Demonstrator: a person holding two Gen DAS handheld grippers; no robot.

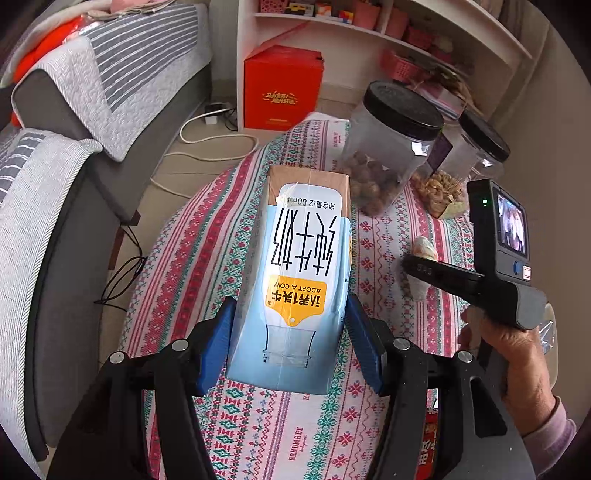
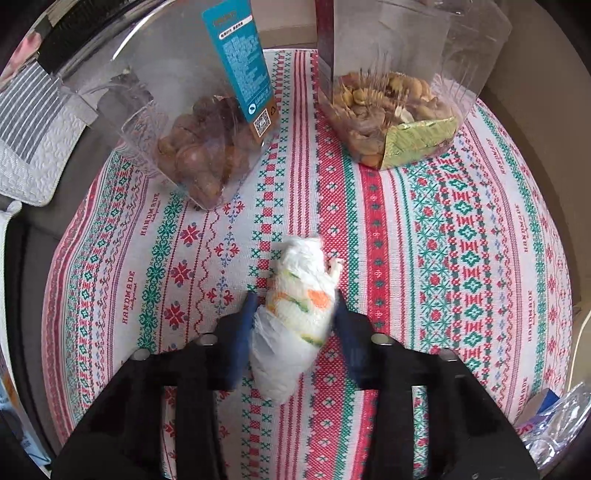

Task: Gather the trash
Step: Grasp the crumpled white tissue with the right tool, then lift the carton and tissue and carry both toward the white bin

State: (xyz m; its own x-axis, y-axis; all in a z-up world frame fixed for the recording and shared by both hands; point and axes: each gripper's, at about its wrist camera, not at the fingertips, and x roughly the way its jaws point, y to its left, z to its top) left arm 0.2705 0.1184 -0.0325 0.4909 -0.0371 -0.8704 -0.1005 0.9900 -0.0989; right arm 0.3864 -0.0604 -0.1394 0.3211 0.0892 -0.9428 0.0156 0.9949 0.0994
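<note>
In the left wrist view, the left gripper (image 1: 290, 341) is holding a milk carton (image 1: 299, 280) by its lower part, with the blue pads pressing on both sides. The carton is hanging over the patterned tablecloth (image 1: 207, 266) and is hiding a long strip of it. Behind the carton a jar with a black lid (image 1: 384, 147) is standing, with round brown nuts in it, and a second jar (image 1: 469, 162) is standing just beside it to the right; the first jar is partly covering the second. On the right the right gripper (image 1: 421, 273) is reaching down over a crumpled tissue (image 1: 424, 251), and a hand (image 1: 517, 354) in a pink sleeve is holding its handle. The tissue is blurred here and mostly hidden by the finger. Beyond the table edge a grey sofa with a striped cover (image 1: 110, 92), a red box (image 1: 282, 88) and white shelves (image 1: 369, 33) are showing; the things on the shelves are too blurred to name.

In the right wrist view, the right gripper (image 2: 295, 306) is standing narrow around the crumpled tissue (image 2: 299, 310), which is lying on the tablecloth (image 2: 461, 240) near the middle. Both blue fingers (image 2: 243, 336) are blurred, so I cannot tell if they are already pressing on the paper. The two clear jars, one with round nuts (image 2: 195, 147) and one with mixed nuts (image 2: 391, 107), are standing well behind the tissue, and their tops are cut off by the picture edge. At the lower right corner some clear plastic (image 2: 561, 428) is lying, hard to make out.
</note>
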